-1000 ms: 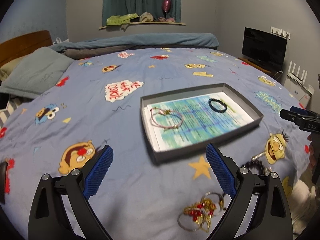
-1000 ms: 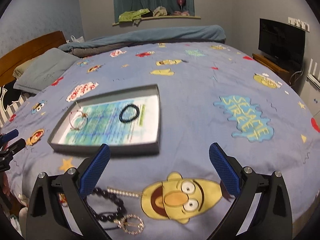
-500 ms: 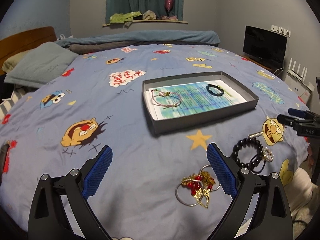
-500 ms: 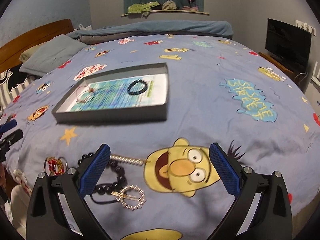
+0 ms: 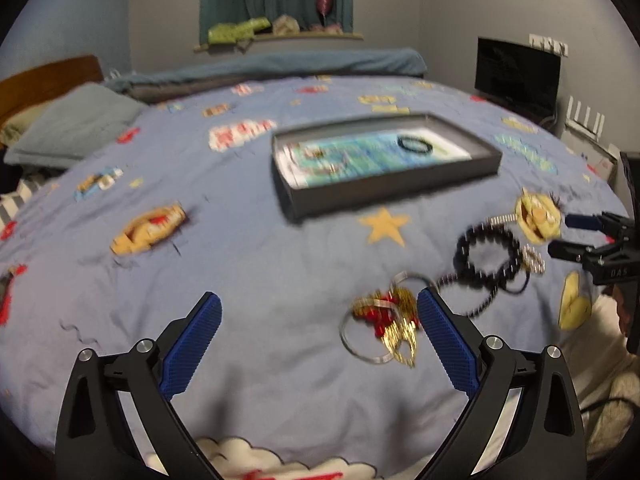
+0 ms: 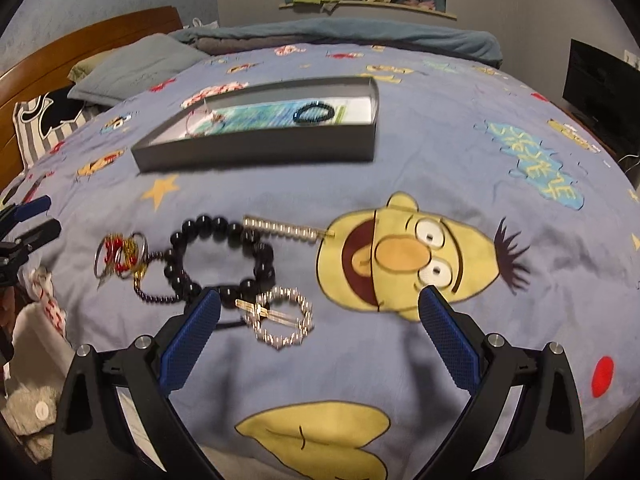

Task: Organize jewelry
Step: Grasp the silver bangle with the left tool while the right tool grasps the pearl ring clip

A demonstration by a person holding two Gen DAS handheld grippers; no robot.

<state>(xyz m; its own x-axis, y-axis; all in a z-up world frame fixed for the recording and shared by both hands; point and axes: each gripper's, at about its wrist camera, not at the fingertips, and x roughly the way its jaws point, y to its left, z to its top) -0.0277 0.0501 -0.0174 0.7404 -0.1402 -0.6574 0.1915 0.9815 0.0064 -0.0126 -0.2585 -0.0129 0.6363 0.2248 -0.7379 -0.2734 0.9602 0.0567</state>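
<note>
Two bracelets in shallow grey cardboard tray (image 6: 256,148); black bead bracelet (image 6: 222,260), pearl ring bracelet (image 6: 284,320), red-gold bangle cluster (image 5: 384,320) left on bed; left gripper (image 5: 318,340) and right gripper (image 6: 318,336) jaws wide apart, empty

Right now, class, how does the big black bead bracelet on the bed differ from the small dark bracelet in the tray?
The big black bead bracelet lies loose on the bedspread; the small dark bracelet already sits inside the gray tray. The first has larger beads and a wider loop; the second is smaller. Both are dark, round, and untouched by either claw.
</note>
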